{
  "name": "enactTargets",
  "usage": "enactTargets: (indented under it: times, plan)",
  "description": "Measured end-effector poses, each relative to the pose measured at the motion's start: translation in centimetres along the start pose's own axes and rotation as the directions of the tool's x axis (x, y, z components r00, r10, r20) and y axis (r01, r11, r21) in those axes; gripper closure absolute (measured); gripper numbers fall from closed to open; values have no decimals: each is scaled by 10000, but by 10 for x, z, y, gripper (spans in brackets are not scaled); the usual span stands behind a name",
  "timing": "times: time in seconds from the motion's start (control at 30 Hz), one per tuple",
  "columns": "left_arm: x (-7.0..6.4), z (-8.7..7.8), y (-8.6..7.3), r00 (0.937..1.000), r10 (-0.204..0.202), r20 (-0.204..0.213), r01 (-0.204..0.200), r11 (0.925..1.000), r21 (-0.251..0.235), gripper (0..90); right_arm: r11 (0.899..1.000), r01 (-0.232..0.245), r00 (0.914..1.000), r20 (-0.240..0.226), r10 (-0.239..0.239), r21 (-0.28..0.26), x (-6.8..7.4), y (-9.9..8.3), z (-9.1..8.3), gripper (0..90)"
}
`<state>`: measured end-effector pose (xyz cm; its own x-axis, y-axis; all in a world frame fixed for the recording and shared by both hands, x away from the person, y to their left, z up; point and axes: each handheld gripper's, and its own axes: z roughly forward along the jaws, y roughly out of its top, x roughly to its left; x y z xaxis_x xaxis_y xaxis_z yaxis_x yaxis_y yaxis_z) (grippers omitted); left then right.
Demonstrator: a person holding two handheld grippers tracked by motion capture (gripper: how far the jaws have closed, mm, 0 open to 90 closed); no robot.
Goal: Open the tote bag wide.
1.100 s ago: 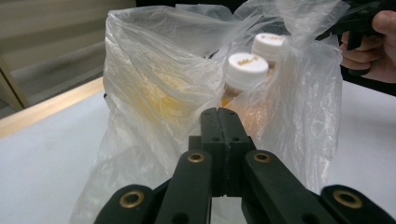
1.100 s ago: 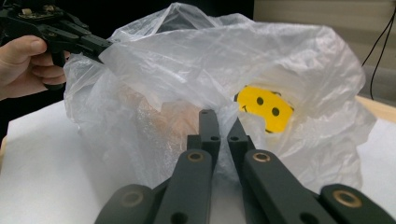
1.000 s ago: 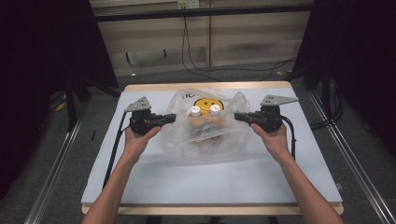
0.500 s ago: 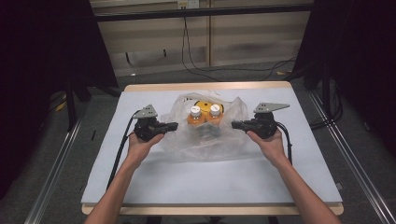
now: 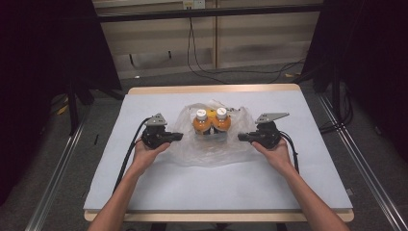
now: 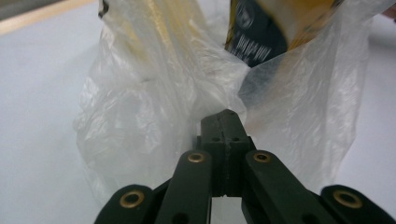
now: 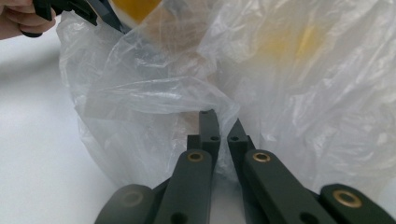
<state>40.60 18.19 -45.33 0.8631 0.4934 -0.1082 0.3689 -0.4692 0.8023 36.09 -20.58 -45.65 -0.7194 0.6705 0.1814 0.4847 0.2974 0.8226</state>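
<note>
Clear plastic, crumpled and thin, makes up the bag [image 5: 211, 144] that sits a little behind the middle of the bench [image 5: 144, 187], and two orange juice bottles [image 5: 210, 126] with white caps stand upright inside it, touching side by side. The bag's mouth is spread low around them, so their caps and shoulders stand bare above the film; I judge the work of baring the bottles well along, with the film still gathered round their lower halves and the bottles not yet lifted out (or the bag not yet drawn away).

At the bag's left edge the left gripper [image 6: 225, 122] has its jaws pressed together on a fold of film. At the right edge the right gripper [image 7: 219, 122] has its jaws nearly together with film bunched at their tips; a narrow gap shows between them, and I cannot tell whether they truly pinch it.

Counted: one bag, two bottles, two caps, two grippers, each in one hand. A pale sheet covers the bench.
</note>
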Motion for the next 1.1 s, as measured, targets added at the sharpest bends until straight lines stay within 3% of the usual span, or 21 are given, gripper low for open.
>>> enactTargets:
  times: [0.17,0.57,0.7,0.83,1.0,1.1]
  plan:
    - [1,6,-4,9997,202,-157,-192,9978,633,900,9985,-132,9999,108,126,537,-6,-12,6,900]
    - [12,11,-19,9995,-27,-329,66,9928,1196,900,9878,-135,9984,562,48,1551,-16,-27,13,900]
    - [19,10,-24,9984,-31,-562,110,9899,1413,900,9881,-123,9974,715,13,1536,-20,-28,11,900]
    - [25,5,-29,9963,-225,-834,337,9901,1361,900,9881,-432,9950,958,292,1479,-29,-31,4,900]
    - [31,1,-33,9957,-414,-828,523,9895,1344,900,9877,-256,9942,1072,90,1545,-33,-32,0,900]
    - [31,0,-33,9948,-519,-875,631,9895,1303,900,9889,-379,9935,1115,219,1440,-34,-33,0,900]
